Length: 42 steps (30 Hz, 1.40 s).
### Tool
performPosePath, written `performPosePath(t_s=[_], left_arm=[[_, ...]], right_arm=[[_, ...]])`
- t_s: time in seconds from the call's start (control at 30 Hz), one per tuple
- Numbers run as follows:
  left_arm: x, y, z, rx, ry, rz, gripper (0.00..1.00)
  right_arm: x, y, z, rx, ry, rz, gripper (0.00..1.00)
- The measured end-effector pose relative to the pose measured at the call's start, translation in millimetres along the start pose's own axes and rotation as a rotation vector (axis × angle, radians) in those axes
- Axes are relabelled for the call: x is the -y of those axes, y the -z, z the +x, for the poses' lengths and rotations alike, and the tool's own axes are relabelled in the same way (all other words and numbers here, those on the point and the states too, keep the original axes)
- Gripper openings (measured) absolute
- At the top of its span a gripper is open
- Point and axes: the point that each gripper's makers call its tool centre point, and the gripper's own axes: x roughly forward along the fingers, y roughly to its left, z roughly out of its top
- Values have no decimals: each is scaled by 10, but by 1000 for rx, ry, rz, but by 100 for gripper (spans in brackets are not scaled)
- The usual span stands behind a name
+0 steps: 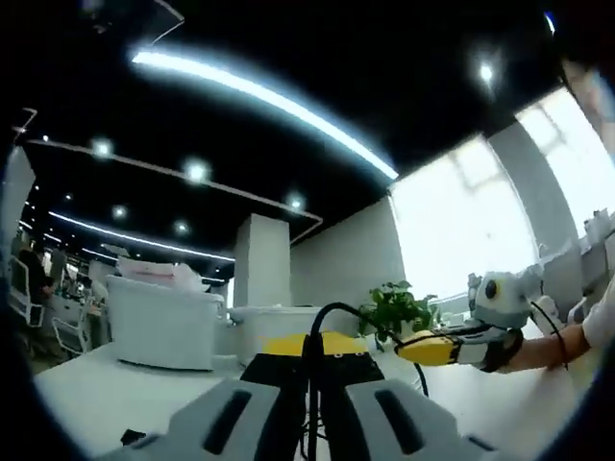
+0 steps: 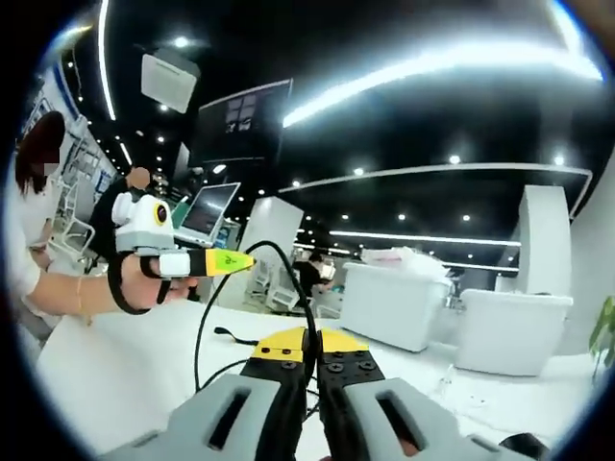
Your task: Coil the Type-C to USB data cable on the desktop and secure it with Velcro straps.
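Note:
The black data cable (image 1: 332,309) rises between my left gripper's (image 1: 311,363) yellow-tipped jaws, which are shut on it. From there it arcs right to the right gripper (image 1: 430,348), held in a hand over the white desktop (image 1: 106,394). In the right gripper view, the cable (image 2: 288,264) comes up from my right gripper (image 2: 309,357), whose jaws are shut on it, and curves left to the left gripper's yellow tip (image 2: 229,261). From that tip a loose length (image 2: 198,331) hangs down to the desktop (image 2: 115,375). A black cable end (image 2: 229,335) lies flat there.
A potted plant (image 1: 394,309) and white boxy furniture (image 1: 161,322) stand past the desktop's far edge. An open laptop (image 2: 206,211) and several people sit in the office behind. A small dark object (image 1: 135,437) lies near my left jaw.

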Motion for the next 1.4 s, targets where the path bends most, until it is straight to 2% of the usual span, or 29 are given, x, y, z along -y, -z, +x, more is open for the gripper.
performPosePath(t_s=[0.07, 0.13, 0.23, 0.27, 0.33, 0.43, 0.5, 0.63, 0.77, 0.87, 0.93, 1.0, 1.07, 1.13, 1.2, 1.27, 1.33, 1.4], left_arm=[[55, 2, 10, 4, 38, -93, 4], [105, 38, 24, -8, 80, -163, 4], [130, 58, 41, -3, 108, -248, 4], [110, 63, 48, 0, 102, -253, 4], [96, 67, 56, 6, 95, -268, 4], [29, 72, 47, 12, 74, -283, 4], [-35, 97, 39, 8, 54, -293, 4], [-61, 150, 35, 1, 40, -315, 4], [-102, 217, 29, -29, 8, -241, 4], [-79, 245, 40, -39, 9, -221, 4], [-82, 288, 39, -74, -1, -148, 4], [-49, 296, 51, -90, 4, -79, 4], [17, 310, 63, -104, 23, -65, 4], [88, 349, 70, -131, 44, -4, 4], [164, 388, 83, -152, 65, 55, 4], [240, 409, 91, -161, 81, 70, 4], [231, 416, 83, -167, 85, 80, 4], [199, 423, 82, -169, 80, 56, 4]], right_arm=[[90, -121, -36, 40, 52, -78, 2], [130, -212, -63, 68, 84, -109, 2], [169, -269, -65, 86, 110, -116, 2], [178, -278, -61, 88, 116, -112, 2], [173, -270, -42, 93, 113, -54, 2], [88, -127, -4, 59, 63, 70, 2], [41, -12, 16, 34, 37, 185, 2], [-3, 108, 43, 1, 24, 185, 2], [-13, 192, 42, -26, 12, 215, 2], [-4, 211, 33, -36, 16, 225, 2], [39, 210, 30, -63, 19, 106, 3], [71, 172, 41, -56, 39, 25, 4], [17, 92, 74, -31, 21, 19, 7], [-25, 23, 108, -20, 13, -3, 13], [-103, -57, 161, -5, -5, -65, 13], [-170, -45, 226, -27, -6, -121, 13], [-113, -7, 244, -55, 44, -205, 6], [-155, 20, 249, -56, 20, -201, 4]])
